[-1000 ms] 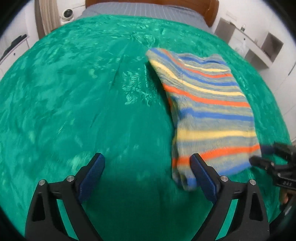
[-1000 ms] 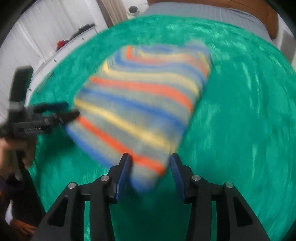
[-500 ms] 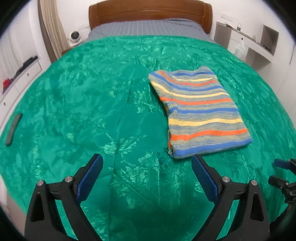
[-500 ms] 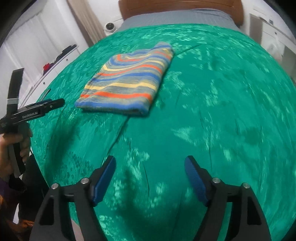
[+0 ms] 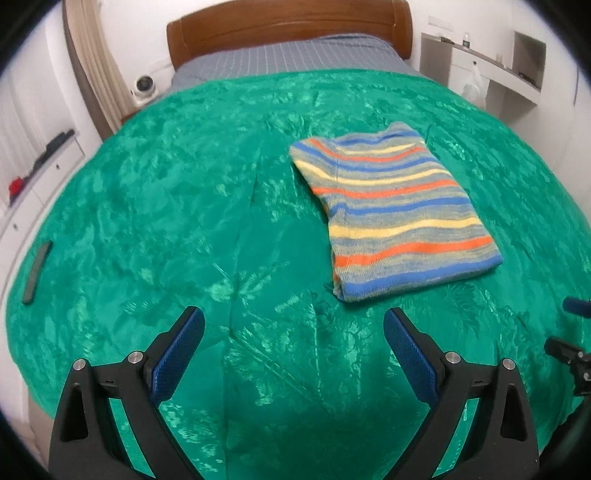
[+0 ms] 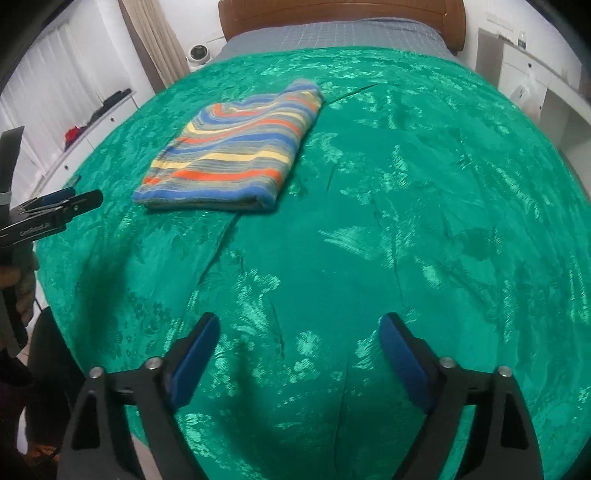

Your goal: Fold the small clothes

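Jaws of the left gripper [image 5: 293, 325] stand spread and empty; those of the right gripper [image 6: 299, 332] are opening with nothing between them. Both hover above the green patterned bedspread [image 5: 147, 206], where the folded striped knit garment [image 5: 397, 208] lies flat, apart from both.

The left gripper [image 5: 293, 328] tilts downward, jaws spread wide, nothing between them; the right gripper [image 6: 299, 338] tilts likewise. Its jaws are opening, empty.

Ribbed knit striped sweater [image 5: 397, 214], shiny patterned green bedspread [image 5: 184, 206], glossy wooden headboard [image 5: 288, 33]
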